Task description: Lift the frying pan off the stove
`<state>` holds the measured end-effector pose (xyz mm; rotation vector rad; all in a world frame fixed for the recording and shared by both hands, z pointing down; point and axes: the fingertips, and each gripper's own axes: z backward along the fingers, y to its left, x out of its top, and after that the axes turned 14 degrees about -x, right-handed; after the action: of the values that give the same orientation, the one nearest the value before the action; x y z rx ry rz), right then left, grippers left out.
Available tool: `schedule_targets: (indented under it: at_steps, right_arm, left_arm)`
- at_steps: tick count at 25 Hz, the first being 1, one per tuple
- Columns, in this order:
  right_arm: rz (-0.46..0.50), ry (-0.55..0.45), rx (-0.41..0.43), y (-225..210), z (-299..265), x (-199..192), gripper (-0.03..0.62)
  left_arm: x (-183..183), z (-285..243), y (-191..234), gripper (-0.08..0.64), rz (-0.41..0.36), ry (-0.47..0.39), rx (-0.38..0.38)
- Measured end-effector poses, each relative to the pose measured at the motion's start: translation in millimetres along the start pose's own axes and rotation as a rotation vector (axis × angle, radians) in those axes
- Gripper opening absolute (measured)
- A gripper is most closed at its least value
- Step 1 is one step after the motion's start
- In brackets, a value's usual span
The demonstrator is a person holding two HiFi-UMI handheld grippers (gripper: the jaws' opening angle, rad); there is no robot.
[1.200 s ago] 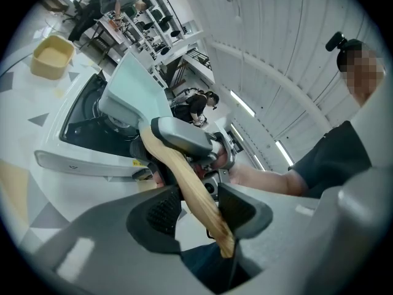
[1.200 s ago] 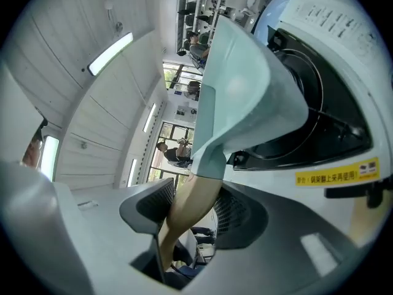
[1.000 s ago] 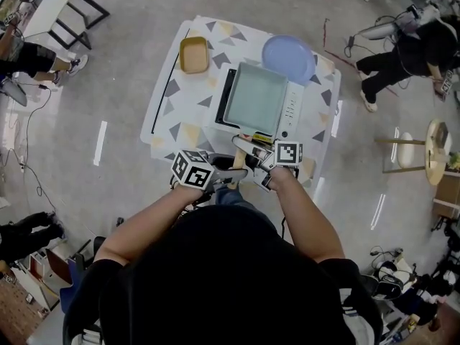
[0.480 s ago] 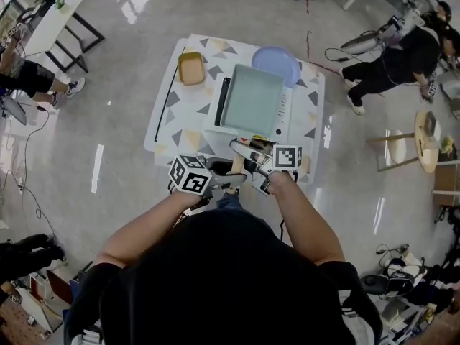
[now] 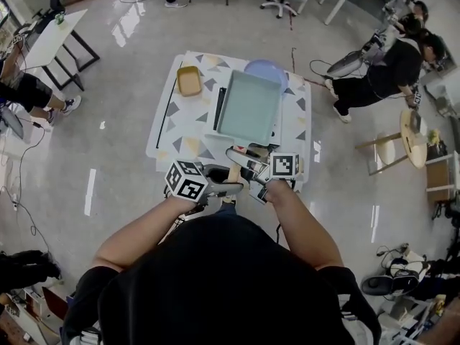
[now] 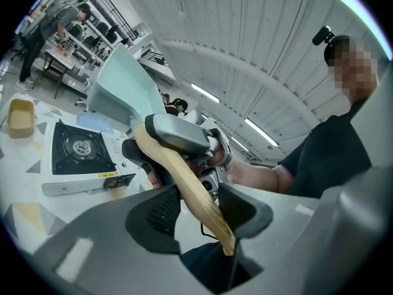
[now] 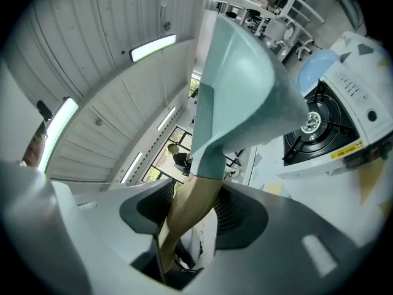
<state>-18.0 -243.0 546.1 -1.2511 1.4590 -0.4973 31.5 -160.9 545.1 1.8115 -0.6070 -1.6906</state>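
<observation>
Together, left gripper and right gripper clamp frying pan handle.

frying pan | pale-green sq, wood hdl | in air, tilted, above white stove

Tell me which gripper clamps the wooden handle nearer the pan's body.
The right gripper: its jaws close on the handle just below the green frying pan, while the left gripper clamps near the handle's free end.

The frying pan has risen off the stove and now hangs above it
</observation>
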Motion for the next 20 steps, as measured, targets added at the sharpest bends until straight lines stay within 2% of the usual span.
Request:
schedule_targets:
  at_steps: [9, 20]
  right_arm:
    - [0.062, -0.005, 0.013, 43.7, 6.2, -32.4, 0.229]
    - [0.029, -0.029, 0.022, 66.6, 12.6, -64.6, 0.225]
  left_arm:
    - [-18.8, 2.2, -48.4, 0.198, -0.047, 0.054, -0.044]
    - [-43.6, 9.5, -81.6, 0.201, -0.062, 0.097, -0.058]
